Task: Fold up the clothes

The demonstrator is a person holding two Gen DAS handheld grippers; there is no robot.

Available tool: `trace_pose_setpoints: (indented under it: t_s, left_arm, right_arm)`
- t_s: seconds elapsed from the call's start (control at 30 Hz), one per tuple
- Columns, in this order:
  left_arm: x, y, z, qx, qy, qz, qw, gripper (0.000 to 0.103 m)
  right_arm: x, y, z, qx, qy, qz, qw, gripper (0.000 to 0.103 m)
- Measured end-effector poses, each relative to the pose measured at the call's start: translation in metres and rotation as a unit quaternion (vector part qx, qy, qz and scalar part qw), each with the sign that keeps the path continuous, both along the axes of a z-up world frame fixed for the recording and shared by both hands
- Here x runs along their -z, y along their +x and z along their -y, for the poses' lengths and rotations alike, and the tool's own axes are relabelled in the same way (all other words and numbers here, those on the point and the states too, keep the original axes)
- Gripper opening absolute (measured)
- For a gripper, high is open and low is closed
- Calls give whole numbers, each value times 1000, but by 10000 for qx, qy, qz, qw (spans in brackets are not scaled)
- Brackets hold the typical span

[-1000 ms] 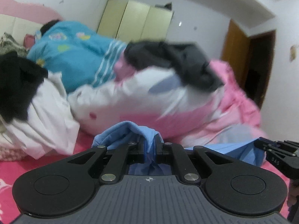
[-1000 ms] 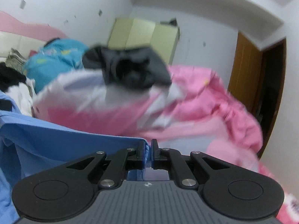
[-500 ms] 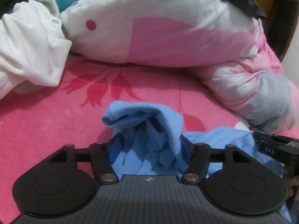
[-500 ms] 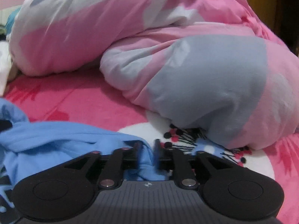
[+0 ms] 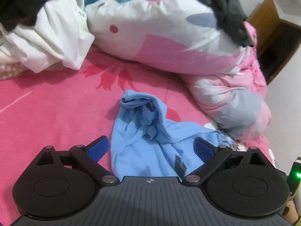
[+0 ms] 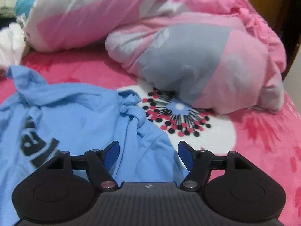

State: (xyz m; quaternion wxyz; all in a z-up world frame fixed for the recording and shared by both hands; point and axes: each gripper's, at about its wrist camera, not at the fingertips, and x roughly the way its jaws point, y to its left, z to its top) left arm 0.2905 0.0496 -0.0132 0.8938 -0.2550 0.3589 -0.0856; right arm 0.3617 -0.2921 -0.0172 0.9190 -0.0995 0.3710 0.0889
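Blue T-shirt (image 5: 150,139) dropped on pink bed (image 5: 52,113), bunched, not folded yet. Left gripper (image 5: 151,146) and right gripper (image 6: 148,153) just opened wide; shirt between jaws, not held.

light blue shirt (image 5: 143,131) lies crumpled on the pink bedspread (image 5: 47,113).

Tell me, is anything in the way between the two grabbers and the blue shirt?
Nothing visible is. The blue shirt lies crumpled on the pink bedsheet, right between the open fingers of the left gripper and the right gripper. Both have just been opening. The quilt sits further back.
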Motion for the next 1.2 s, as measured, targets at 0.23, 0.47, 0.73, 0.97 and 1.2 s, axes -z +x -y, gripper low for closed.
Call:
trace_pose_setpoints:
  t_s: [0.23,0.47,0.73,0.97,1.2]
  left_arm:
    - [-20,-27,-29,-34,-826,440,9956,98]
    - [-32,-90,-73,-46,-957,620,9935,99]
    - [-2,-181,-93,146,-455,355,9982,100]
    - [39,-221,-61,344,-72,316,9989,100]
    - [52,-230,-22,393,822,630,9938,78]
  right_arm:
    - [-48,-36,23,231,903,496,9944,72]
    - [-59,-106,42,185,2243,-51,9743,72]
    - [-22,-215,52,273,2445,-885,9652,72]
    - [14,-275,64,836,3216,-1085,9369,69]
    - [28,-317,29,450,3081,-819,9468,55]
